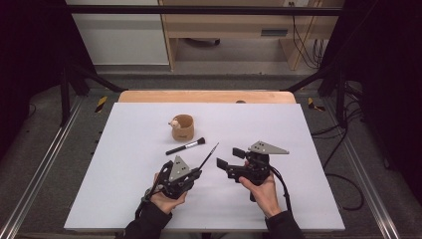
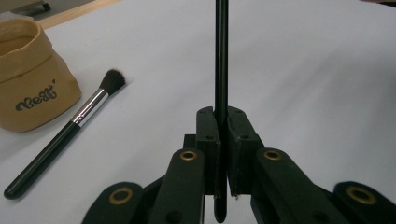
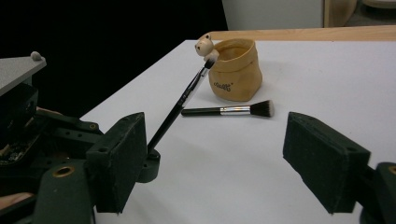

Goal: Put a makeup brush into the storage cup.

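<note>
My left gripper point(image 1: 196, 173) point(image 2: 223, 126) sits near the front of the white board, shut on the handle of a thin black brush point(image 1: 209, 155) point(image 2: 221, 60) that slants up and to the right. My right gripper point(image 1: 230, 158) point(image 3: 222, 163) is just right of it, jaws open and pointing left, with nothing between them. In the right gripper view the thin brush point(image 3: 180, 105) rises from the left gripper point(image 3: 28, 140). A thicker black makeup brush point(image 1: 185, 146) point(image 2: 70, 130) point(image 3: 229, 110) lies flat in front of a tan pouch point(image 1: 182, 128) point(image 2: 32, 88) point(image 3: 236, 70).
The white board point(image 1: 124, 199) covers a wooden table point(image 1: 206, 96). A small bear figure point(image 1: 174, 122) point(image 3: 204, 44) sits on the pouch's rim. Dark frame rails run along both sides, and cables lie on the floor at right point(image 1: 343, 174).
</note>
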{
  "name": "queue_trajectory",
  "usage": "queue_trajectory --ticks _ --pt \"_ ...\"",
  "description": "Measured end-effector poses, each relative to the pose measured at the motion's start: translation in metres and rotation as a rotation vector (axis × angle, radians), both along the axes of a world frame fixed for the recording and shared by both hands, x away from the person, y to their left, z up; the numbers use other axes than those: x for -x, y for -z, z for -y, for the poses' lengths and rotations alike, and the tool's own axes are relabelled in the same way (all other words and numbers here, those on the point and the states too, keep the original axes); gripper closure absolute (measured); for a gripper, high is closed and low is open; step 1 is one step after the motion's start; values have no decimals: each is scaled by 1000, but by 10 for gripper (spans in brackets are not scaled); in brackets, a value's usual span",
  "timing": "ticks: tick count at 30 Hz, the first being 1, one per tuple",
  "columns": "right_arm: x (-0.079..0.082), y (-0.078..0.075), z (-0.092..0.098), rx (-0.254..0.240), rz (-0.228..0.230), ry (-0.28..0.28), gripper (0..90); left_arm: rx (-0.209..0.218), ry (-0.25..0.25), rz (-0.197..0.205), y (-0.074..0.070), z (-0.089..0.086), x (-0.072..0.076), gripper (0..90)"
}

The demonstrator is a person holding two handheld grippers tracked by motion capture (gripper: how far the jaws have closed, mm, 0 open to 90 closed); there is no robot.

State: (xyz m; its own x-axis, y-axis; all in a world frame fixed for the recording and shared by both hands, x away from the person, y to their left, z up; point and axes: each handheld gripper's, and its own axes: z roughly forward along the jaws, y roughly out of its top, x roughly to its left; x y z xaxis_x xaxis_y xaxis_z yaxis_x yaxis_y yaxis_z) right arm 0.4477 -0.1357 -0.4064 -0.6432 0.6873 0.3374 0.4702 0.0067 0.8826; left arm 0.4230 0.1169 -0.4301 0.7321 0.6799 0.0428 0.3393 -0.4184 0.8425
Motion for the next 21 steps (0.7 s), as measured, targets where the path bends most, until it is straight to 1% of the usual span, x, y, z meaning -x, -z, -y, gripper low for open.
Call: queue_trajectory --ticks 1,3,9,10,11,15,16,20,21 --pt "-1 0 -1 -15 -17 -8 243 0 -4 3 0 1 0 846" --pt "-2 1 -3 -16 -26 -14 249 4 -9 1 -1 5 1 846" --pt "-4 1 -7 -8 -20 -11 263 17 -14 0 -2 12 -1 846" --pt "-5 1 -7 -17 -18 -11 274 22 -18 2 -3 13 -1 846" --pt "-6 1 -7 -30 -22 -20 280 24 -19 4 -4 14 -2 846" --pt "-8 0 -6 -70 -40 -23 325 41 -27 -3 -5 20 -2 846" --pt "-9 1 -6 -68 -36 -14 355 43 -32 -4 -5 21 -2 846" --pt "-9 1 -6 -64 -50 -17 380 39 -35 -2 -3 26 -1 846" --pt "-8 1 -6 -64 -51 -18 409 46 -36 -5 -3 27 0 846"
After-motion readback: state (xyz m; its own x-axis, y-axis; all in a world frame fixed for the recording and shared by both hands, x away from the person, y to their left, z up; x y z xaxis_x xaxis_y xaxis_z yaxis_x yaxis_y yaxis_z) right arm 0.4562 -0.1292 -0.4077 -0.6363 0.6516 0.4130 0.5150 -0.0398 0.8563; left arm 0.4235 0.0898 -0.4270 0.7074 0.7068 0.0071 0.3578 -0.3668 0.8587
